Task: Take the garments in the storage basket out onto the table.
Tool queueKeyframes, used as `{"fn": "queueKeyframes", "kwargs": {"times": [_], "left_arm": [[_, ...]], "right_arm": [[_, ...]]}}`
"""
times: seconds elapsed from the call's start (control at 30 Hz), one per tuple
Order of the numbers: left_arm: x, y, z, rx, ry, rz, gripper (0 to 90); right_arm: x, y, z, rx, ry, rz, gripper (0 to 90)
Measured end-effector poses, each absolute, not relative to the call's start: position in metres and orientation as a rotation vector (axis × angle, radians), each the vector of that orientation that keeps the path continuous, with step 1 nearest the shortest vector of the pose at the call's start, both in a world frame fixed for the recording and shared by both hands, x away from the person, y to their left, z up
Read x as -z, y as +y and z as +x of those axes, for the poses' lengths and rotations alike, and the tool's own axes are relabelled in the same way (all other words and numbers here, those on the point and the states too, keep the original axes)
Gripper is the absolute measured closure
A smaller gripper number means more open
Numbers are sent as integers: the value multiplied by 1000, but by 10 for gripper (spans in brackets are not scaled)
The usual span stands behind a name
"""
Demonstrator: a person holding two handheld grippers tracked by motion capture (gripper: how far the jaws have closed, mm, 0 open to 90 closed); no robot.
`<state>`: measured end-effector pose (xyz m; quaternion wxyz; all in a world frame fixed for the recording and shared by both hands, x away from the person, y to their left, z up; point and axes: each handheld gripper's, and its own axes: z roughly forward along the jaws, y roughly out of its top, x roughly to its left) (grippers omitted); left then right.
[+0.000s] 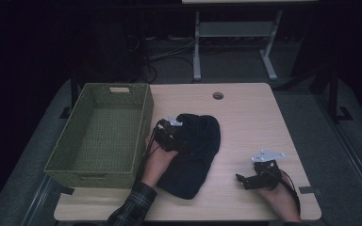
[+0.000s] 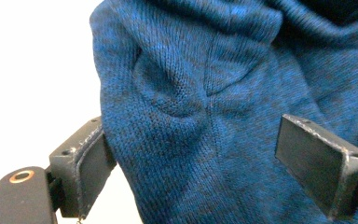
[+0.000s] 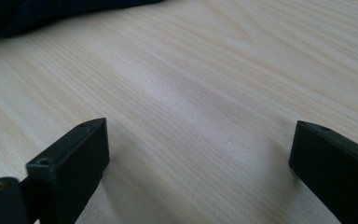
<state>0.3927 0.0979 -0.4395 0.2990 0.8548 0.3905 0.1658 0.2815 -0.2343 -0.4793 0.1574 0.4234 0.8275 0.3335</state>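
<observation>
A: Where's the garment?
B: Dark blue knit sweater (image 1: 193, 153), bunched in a heap on the table (image 1: 245, 117), just right of the green woven basket (image 1: 99, 136). Basket looks empty inside.

A: Left claw (image 1: 169, 136)?
B: On the sweater's left side, jaws apart. In the left gripper view the knit (image 2: 205, 116) fills the gap between the pads (image 2: 91, 163), but they're not pressing on it. Open, cloth in between.

A: Right claw (image 1: 250, 179)?
B: Low over bare wood near the front right of the table, well apart from the sweater. Jaws wide, nothing between them; right gripper view has plain table (image 3: 191, 93) and a dark edge of the sweater (image 3: 37, 14) at top left.

A: Handling?
B: My guess: light, soft, floppy, no stiffness. It'll sag and trail when lifted, and the knit may stretch or snag. Not slippery, not fragile.

A: Where to grab?
B: Pinch a thick fold or ridge of the bunched cloth, not a single layer. One claw will likely leave half of it dragging, so a second pinch on the right side of the heap would help clear the basket's rim.
</observation>
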Motion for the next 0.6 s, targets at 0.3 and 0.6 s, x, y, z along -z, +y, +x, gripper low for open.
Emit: {"fn": "queueKeyframes", "kwargs": {"times": [0.3,0.6], "left_arm": [[415,102,377,-471,983,2258,181],[415,99,363,-358,817,2283,617]], "right_arm": [[479,-234,281,-957,2366,1228,53],[473,-234,282,-958,2371,1216,155]]}}
